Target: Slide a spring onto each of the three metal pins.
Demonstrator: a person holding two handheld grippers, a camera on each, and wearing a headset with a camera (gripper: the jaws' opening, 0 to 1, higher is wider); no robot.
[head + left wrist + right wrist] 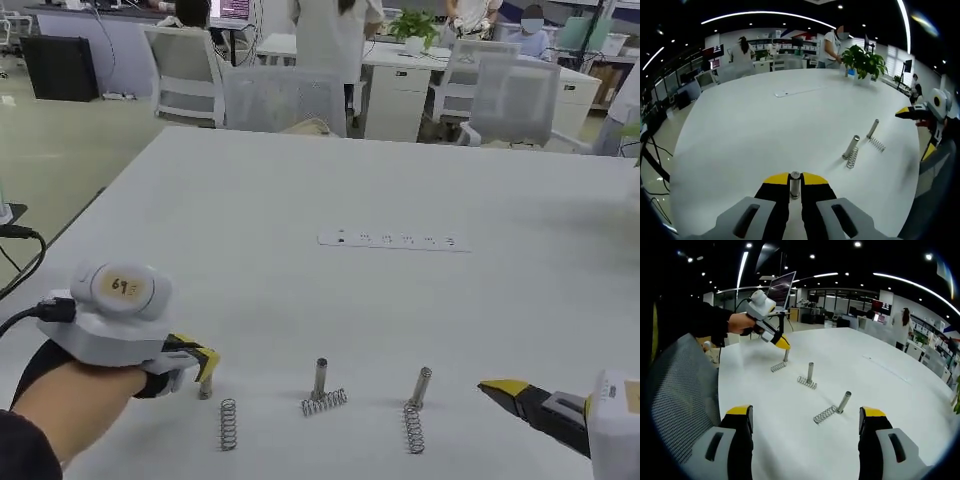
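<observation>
Our left tongs [198,362] were pinching the left pin [795,184], prob. to keep it upright while a spring goes over it. Its spring [228,424] lay on the tabletop [400,180] at approx. 5 o'clock of it, not yet on. The right tongs [805,413] were spread & held nothing, at 3 o'clock of the right pin [422,387]. We judged they were free to fetch that spring. The middle pin [320,378] was bare too.

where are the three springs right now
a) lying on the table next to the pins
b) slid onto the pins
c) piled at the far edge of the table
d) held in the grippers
a: the springs lie flat on the table, each beside one of the upright pins, none threaded on.
</observation>
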